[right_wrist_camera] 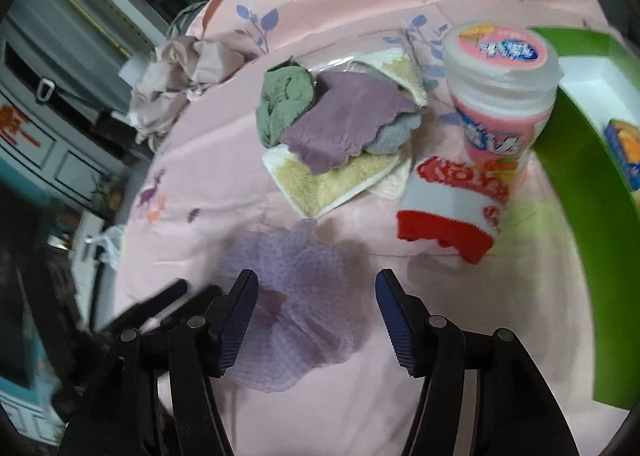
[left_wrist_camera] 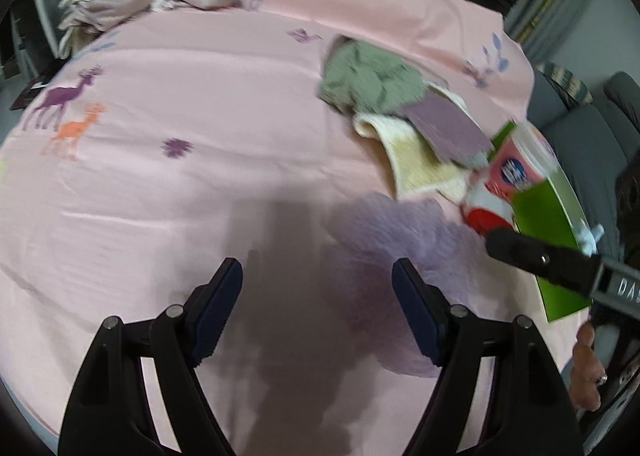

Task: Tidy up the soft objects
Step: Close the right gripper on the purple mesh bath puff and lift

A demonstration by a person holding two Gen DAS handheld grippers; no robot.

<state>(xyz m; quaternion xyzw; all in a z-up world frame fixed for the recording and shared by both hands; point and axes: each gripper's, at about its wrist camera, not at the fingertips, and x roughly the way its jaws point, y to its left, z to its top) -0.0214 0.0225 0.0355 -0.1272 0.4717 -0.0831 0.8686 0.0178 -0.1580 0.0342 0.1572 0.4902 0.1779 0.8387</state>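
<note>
The lilac mesh bath pouf [right_wrist_camera: 294,296] lies on the pink bedsheet [right_wrist_camera: 440,336] beneath the right gripper [right_wrist_camera: 316,316], whose jaws gape apart, gripping nothing.

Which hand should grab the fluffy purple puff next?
Probably the right. The right gripper is open with the purple puff partly between its fingers. The left gripper is open too, but the puff sits off beside one finger.

Little legible lettering in either view

The right gripper [left_wrist_camera: 560,268], seen from the left wrist view, bears pale raised letters "DA" on its grey body, cut off at the right edge. The pink-lidded jar [right_wrist_camera: 500,72] at far right carries a blue-and-white logo on lid and label, too blurred to read.
</note>
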